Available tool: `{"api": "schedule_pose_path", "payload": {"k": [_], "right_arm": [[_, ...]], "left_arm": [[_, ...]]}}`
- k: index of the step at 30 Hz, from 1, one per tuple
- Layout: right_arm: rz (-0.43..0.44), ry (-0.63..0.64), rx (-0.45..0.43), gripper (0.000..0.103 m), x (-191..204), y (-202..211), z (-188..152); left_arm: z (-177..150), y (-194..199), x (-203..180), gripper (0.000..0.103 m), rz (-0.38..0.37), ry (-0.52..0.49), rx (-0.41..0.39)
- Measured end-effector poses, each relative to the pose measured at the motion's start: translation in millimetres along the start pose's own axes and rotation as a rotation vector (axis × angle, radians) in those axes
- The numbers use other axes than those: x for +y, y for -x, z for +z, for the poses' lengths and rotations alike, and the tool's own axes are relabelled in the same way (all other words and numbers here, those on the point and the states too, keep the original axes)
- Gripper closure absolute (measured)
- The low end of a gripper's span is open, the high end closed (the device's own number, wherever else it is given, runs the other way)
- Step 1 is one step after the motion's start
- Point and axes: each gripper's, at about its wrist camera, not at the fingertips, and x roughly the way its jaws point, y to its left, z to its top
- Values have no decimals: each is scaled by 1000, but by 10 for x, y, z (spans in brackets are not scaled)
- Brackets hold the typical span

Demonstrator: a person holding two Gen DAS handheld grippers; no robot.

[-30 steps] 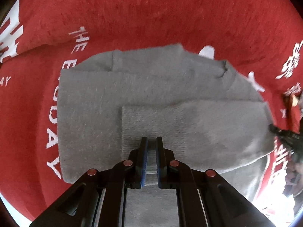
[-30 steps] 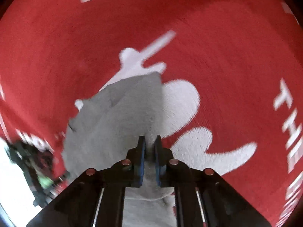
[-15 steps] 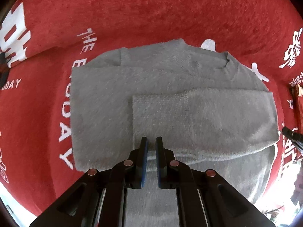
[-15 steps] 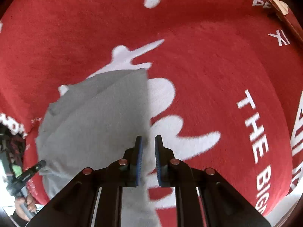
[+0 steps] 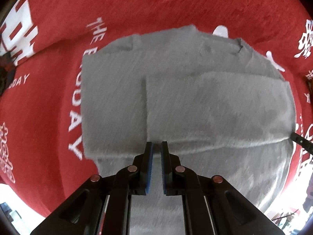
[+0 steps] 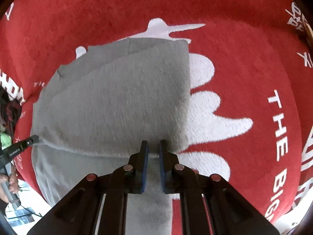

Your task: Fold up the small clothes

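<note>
Left gripper [image 5: 156,145] points down at a grey garment [image 5: 195,90], and its two black fingers with blue pads sit close together, almost touching. A bit of the grey cloth's near edge looks pinched between the tips, but the picture is blurry there, so I cannot be sure. In this left view the grey garment lies spread on a red cloth with white letters [image 5: 49,117]. One part of the garment is folded over the rest — a wide flap that runs from the middle to the right side. More grey cloth hangs lower, under the gripper and down toward the bottom of the picture. At the right edge, the black tip of the other gripper [image 5: 299,140] pokes in, right at the corner of the folded flap.

Now the right view. The right gripper [image 6: 153,146] also points down, and its fingers are close together too, with just a thin gap. Its tips sit at the near edge of the grey garment [image 6: 117,101], near the right corner, and the cloth edge seems to be caught between them. The garment fills the middle and left of the picture and lies on the red cloth [image 6: 244,68], partly over a big white shape printed on it. At the left edge the other gripper's black tip [image 6: 29,141] touches the garment's far corner — a hand [image 6: 8,178] holds its handle lower down.
</note>
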Motion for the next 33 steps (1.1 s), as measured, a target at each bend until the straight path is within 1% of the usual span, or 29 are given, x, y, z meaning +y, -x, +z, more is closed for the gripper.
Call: {"api": "schedule_pose_path", "payload": {"k": [2,3,5,7,11,13,15,16,17,18,20,22,24,27,28,31,33], "right_arm": [[-7,-21,21,88,-33,33,-33],[-1,-45,30,88,-66,64,-59],[41,-83,39,88,-102,115,-95],[61,-100,50,88,-101,144,-125],[116,-99,76,85,36,152,-182],[137,-83,92,80,133,135,-222],[158,-70,107,76,221,105,-246],[169,-66,115,76,260,84,-259],[178,-64,120,75,289,67,-267],[189,-62,127,75,323,45,-274],[199,-59,132,75,345,32,-286],[208,-59,138,70,357,14,-285],[214,-63,143,69,353,12,-285],[220,-62,143,68,334,49,-291],[219,-61,142,66,323,62,-291],[220,-62,144,65,297,92,-288],[220,-60,146,65,282,111,-288]], "left_arm": [[-71,44,16,94,-1,17,5],[-108,71,26,94,0,23,7],[-162,118,14,94,8,34,11],[-211,162,2,94,14,45,15],[-276,201,4,94,22,83,32],[-313,225,29,92,10,107,26],[-354,247,71,35,10,130,27],[-372,271,84,0,34,149,19],[-399,333,91,1,62,157,-15],[-414,356,93,1,67,149,-19],[-433,362,75,1,76,145,-8],[-436,370,39,1,88,139,-4],[-386,366,-68,1,106,129,-11],[-380,386,-125,1,132,136,-15],[-383,386,-127,1,135,140,-9],[-360,343,-193,1,102,141,16],[-360,357,-228,1,95,139,14]]}}
